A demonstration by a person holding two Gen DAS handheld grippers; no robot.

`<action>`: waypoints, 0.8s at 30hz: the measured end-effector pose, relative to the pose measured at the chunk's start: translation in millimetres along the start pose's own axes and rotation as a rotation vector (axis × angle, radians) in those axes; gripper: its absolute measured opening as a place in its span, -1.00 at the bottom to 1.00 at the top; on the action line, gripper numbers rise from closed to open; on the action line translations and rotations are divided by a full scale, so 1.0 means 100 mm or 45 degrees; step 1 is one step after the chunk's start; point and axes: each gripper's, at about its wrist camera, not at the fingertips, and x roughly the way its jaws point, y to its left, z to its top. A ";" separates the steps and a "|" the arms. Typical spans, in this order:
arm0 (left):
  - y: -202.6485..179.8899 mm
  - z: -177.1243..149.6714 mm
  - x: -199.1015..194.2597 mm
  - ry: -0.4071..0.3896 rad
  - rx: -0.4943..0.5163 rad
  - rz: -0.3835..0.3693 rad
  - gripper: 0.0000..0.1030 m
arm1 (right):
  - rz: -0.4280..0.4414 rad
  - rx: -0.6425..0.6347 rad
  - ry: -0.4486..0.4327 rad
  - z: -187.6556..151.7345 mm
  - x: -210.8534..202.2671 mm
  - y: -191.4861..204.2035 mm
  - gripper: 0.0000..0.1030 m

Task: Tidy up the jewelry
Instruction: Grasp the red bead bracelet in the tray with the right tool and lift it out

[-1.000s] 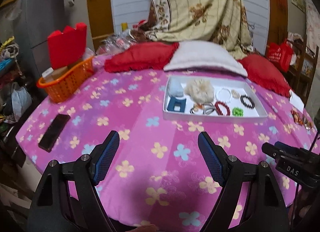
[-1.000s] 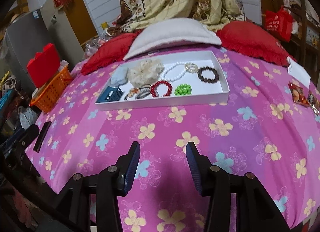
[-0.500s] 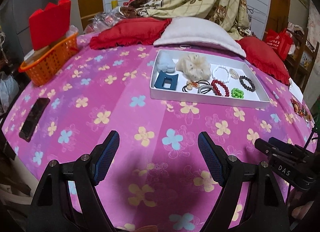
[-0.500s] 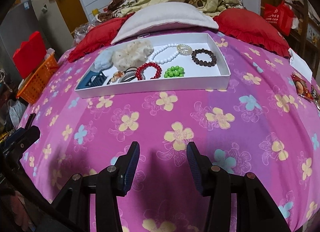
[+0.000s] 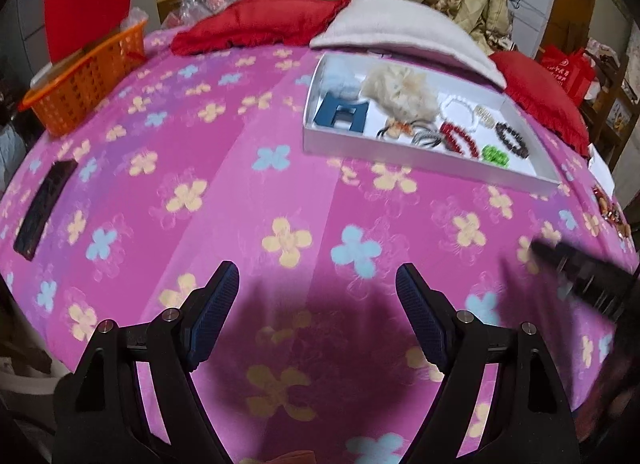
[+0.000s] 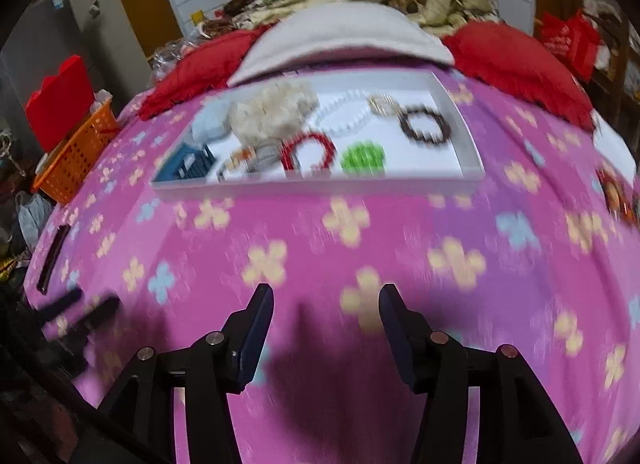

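A white tray (image 5: 400, 147) lies on the pink flowered cloth, also in the right wrist view (image 6: 320, 185). It holds a cream scrunchie (image 5: 400, 89), a blue hair clip (image 5: 340, 115), a red bead bracelet (image 5: 460, 137), a green bead bracelet (image 5: 495, 154), a dark bead bracelet (image 5: 512, 137), a white bead bracelet (image 5: 460, 107) and dark hair ties (image 5: 426, 137). My left gripper (image 5: 318, 292) is open and empty, above the cloth short of the tray. My right gripper (image 6: 326, 314) is open and empty, in front of the tray; its view is blurred.
An orange basket (image 5: 86, 81) with a red box (image 5: 90, 15) stands far left. A black phone (image 5: 44, 209) lies at the left edge. Red pillows (image 5: 260, 23) and a white one (image 5: 404, 31) lie behind the tray. Small packets (image 5: 610, 211) lie at the right edge.
Both grippers have moved forward and lower toward the tray, which now looks bigger. The jaws have stayed open and empty.
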 end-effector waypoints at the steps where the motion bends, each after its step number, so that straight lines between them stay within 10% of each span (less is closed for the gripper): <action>1: 0.01 -0.01 0.04 0.005 0.002 0.010 0.57 | 0.012 -0.012 0.000 0.13 0.02 0.03 0.02; 9: 0.12 -0.10 0.34 0.055 0.021 0.043 0.57 | 0.031 -0.132 0.087 0.86 0.65 0.22 -0.10; 15: 0.16 -0.12 0.39 0.033 0.034 0.035 0.57 | -0.030 -0.191 0.205 0.97 1.14 0.35 -0.27; 18: 0.17 -0.13 0.39 0.014 0.040 0.033 0.57 | -0.051 -0.186 0.220 0.94 1.23 0.35 -0.80; 24: 0.17 -0.19 0.37 -0.032 0.032 0.033 0.58 | -0.026 -0.152 0.149 0.94 1.00 0.24 -0.84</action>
